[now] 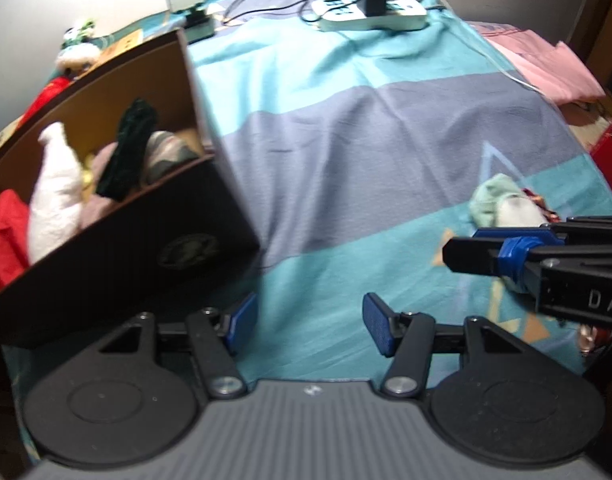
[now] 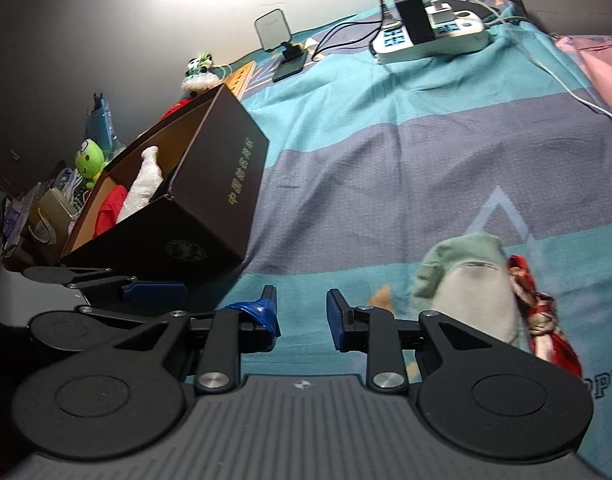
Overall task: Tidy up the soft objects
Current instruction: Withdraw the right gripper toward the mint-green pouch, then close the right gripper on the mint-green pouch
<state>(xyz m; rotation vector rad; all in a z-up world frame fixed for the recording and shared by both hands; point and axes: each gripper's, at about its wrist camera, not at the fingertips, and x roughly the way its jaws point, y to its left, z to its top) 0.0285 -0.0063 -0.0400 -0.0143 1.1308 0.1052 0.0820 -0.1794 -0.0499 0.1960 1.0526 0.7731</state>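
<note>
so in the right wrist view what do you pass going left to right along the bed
green frog plush → dark box → pale green cloth → red patterned cloth

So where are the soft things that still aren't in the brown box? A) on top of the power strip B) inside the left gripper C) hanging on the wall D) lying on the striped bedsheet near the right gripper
D: the small pile of soft things lies on the striped bedsheet beside the open right gripper, outside the brown box.
</note>
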